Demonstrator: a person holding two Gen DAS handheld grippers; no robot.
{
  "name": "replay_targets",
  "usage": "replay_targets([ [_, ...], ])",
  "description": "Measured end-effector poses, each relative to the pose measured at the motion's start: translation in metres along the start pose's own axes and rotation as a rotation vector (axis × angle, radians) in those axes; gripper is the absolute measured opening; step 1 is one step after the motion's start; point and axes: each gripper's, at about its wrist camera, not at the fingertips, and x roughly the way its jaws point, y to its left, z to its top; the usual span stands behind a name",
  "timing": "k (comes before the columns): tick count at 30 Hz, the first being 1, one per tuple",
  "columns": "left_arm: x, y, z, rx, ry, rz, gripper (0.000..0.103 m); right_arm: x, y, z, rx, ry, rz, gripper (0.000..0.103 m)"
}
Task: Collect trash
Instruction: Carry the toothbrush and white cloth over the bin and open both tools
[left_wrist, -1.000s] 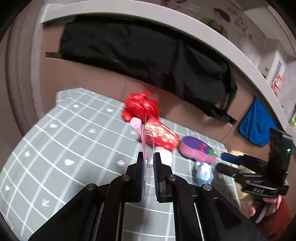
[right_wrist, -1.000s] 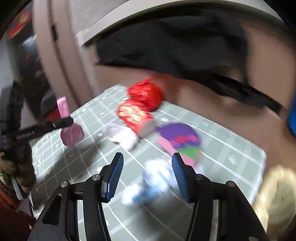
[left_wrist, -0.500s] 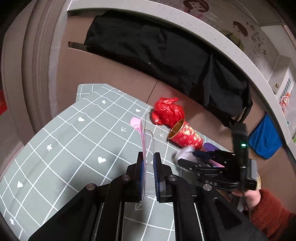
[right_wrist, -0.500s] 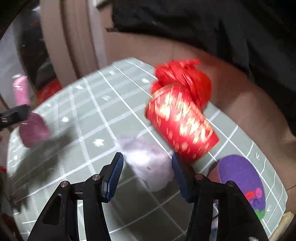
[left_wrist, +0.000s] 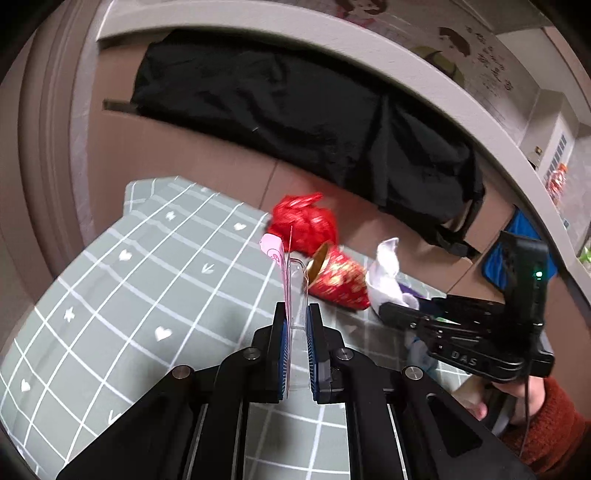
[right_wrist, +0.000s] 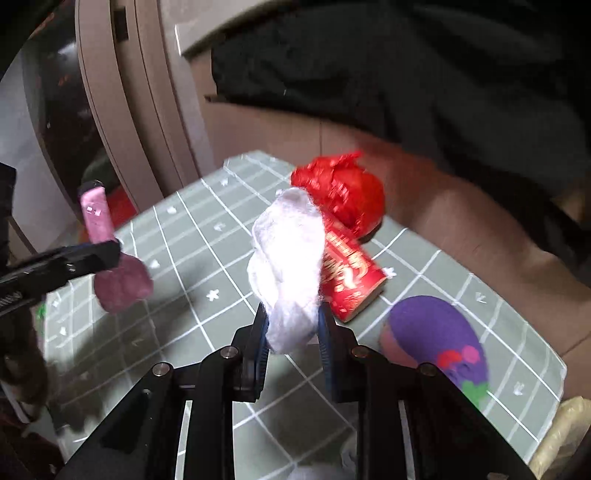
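My left gripper (left_wrist: 295, 317) is shut on a clear plastic package with pink card backing (left_wrist: 286, 280), held above the grey-green checked mat (left_wrist: 147, 295); it also shows in the right wrist view (right_wrist: 98, 218). My right gripper (right_wrist: 291, 325) is shut on a crumpled white tissue (right_wrist: 288, 266), lifted off the mat; the tissue also shows in the left wrist view (left_wrist: 386, 273). A red paper cup (left_wrist: 340, 280) lies on its side behind it, also seen from the right wrist (right_wrist: 351, 284). A crumpled red bag (left_wrist: 303, 221) sits at the mat's far edge.
A purple eggplant-shaped item (right_wrist: 439, 339) lies right on the mat. Black cloth (left_wrist: 295, 110) hangs over brown cardboard behind the mat. A beige door frame (right_wrist: 122, 110) stands left. A blue cloth (left_wrist: 517, 236) is far right.
My right gripper closed on the white tissue and lifted it off the mat. My left gripper kept hold of the package and shifted a little.
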Motion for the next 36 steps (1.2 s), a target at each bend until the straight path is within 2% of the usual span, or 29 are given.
replay_targets([
  [7,-0.015,-0.074,0.019,0.147,-0.079,-0.015,0.01,-0.072,-0.015,-0.009,0.045,-0.111,-0.061,0.022],
  [16,-0.017,-0.193,0.028,0.299,-0.127,-0.103,0.01,-0.185,-0.06,-0.039,0.099,-0.279,-0.172,0.022],
  [27,0.007,-0.328,0.008,0.428,-0.102,-0.283,0.01,-0.302,-0.136,-0.105,0.216,-0.401,-0.385,0.022],
  [31,0.02,-0.368,-0.004,0.46,-0.079,-0.345,0.01,-0.322,-0.159,-0.126,0.268,-0.409,-0.433,0.022],
  [36,0.042,-0.398,-0.019,0.487,-0.036,-0.372,0.01,-0.33,-0.183,-0.142,0.312,-0.401,-0.471,0.022],
])
